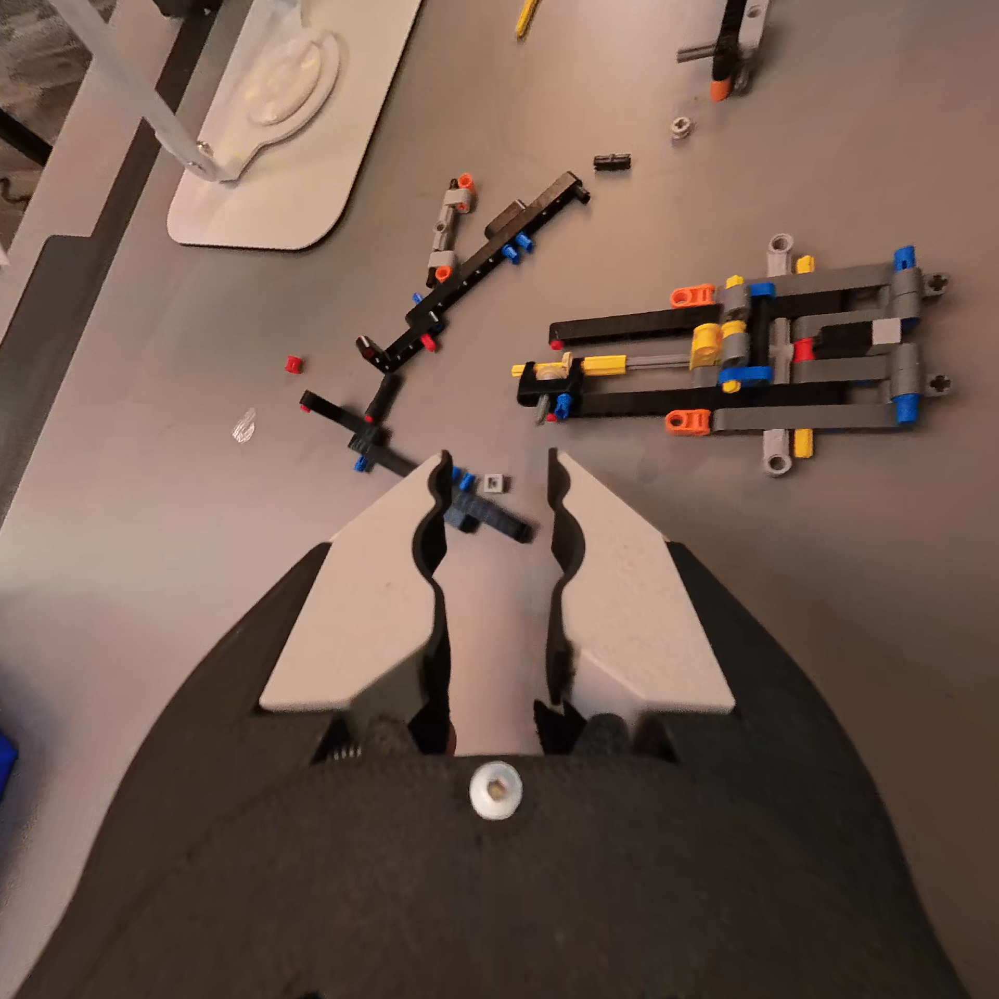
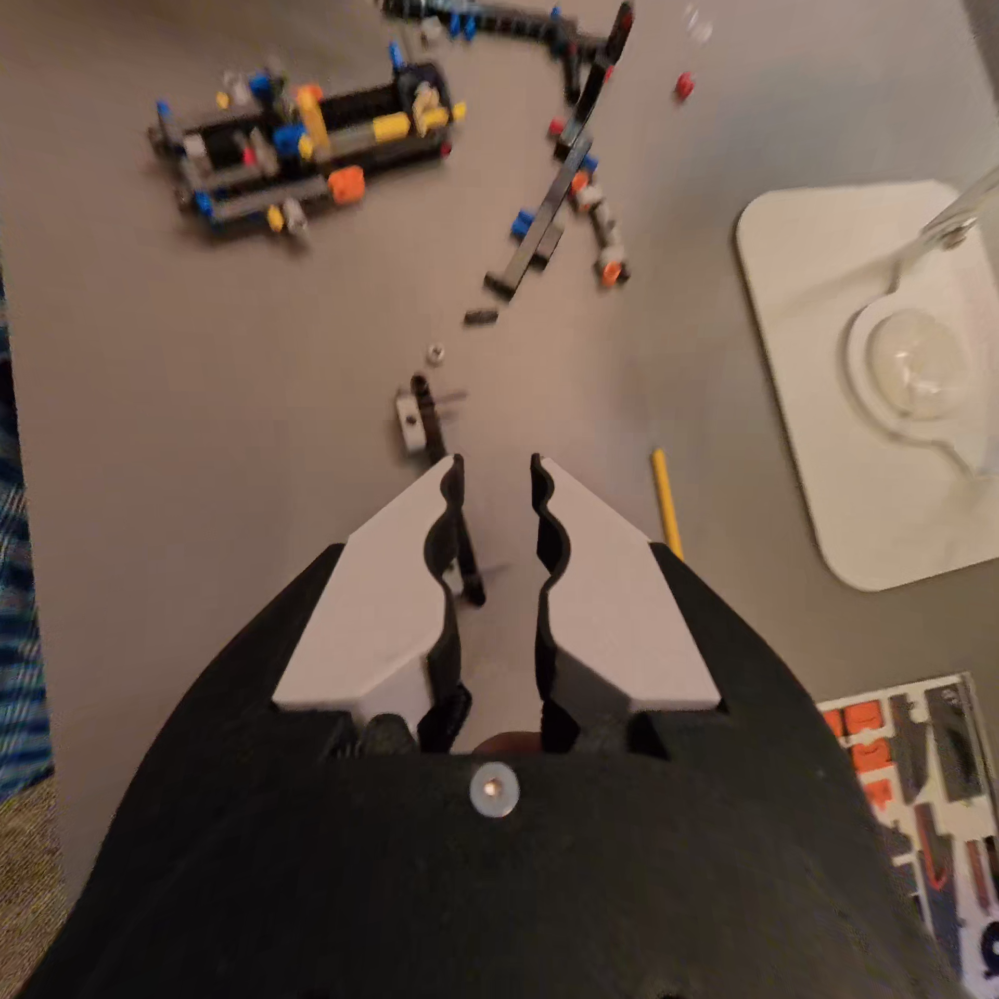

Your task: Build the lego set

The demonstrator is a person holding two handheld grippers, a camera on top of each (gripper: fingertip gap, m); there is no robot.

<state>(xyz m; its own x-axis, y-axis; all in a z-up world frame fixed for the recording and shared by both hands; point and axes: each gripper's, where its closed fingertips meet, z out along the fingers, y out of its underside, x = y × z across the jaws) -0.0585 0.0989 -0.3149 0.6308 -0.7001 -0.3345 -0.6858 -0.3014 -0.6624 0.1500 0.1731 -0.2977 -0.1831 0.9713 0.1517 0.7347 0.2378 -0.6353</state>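
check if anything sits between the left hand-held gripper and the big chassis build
Nothing visible does: only bare table lies between the left hand-held gripper and the chassis build. A small grey piece sits off that line.

I see a smooth, matt grey bench [image 1: 621, 97]. The chassis assembly [image 1: 757, 357] is glossy hard plastic. My left gripper [image 1: 496, 465] shows grainy matt black plastic with smooth pale panels, and a shiny metal screw [image 1: 495, 790].

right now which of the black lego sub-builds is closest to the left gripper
The small black cross-shaped piece, whose near end runs between the left gripper's open fingertips. The long black beam and the big frame lie farther off.
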